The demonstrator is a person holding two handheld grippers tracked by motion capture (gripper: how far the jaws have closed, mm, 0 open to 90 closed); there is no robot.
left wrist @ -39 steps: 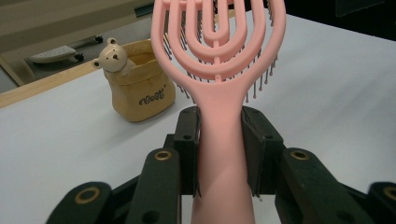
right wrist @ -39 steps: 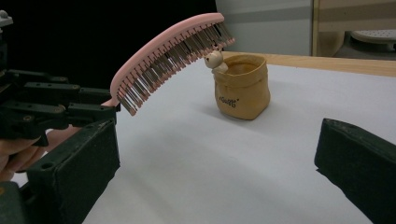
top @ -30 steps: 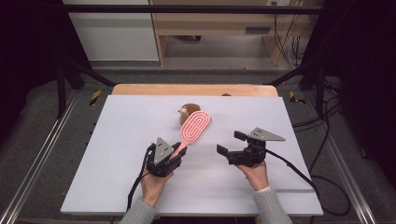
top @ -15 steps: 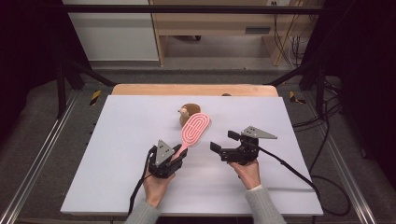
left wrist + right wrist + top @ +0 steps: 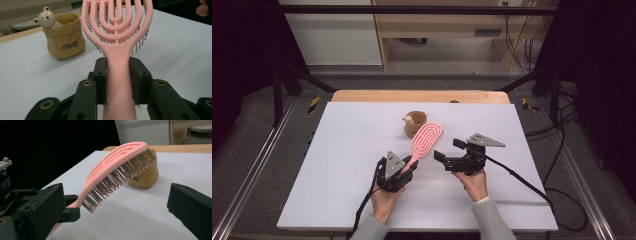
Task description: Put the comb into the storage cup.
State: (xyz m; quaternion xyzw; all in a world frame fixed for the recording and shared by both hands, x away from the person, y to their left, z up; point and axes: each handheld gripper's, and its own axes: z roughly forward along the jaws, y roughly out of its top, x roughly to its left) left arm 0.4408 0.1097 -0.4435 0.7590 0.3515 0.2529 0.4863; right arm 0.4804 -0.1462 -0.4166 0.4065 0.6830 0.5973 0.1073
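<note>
The left gripper (image 5: 404,167) is clamped on the handle of a pink hairbrush (image 5: 424,142). In the left gripper view both black pads press flat against the handle's two sides, with the brush (image 5: 117,40) rising straight up between them.

The brush head is raised off the white table (image 5: 337,165) and slants away from the person, toward a small tan pot (image 5: 415,123). The pot carries a bear figure (image 5: 46,19) on its rim. Seen from above, the tip of the brush head lies just beside the pot; whether the two touch cannot be told. In the right gripper view the bristles (image 5: 117,178) point downward and the pot (image 5: 146,176) stands behind the far end of the brush.

The right gripper (image 5: 447,150) is open and holds nothing. It sits just beside the brush, on the side away from the left gripper, jaws turned toward the brush. In its own view the two pads stand wide apart, with the brush (image 5: 117,167) ahead of them and untouched.
</note>
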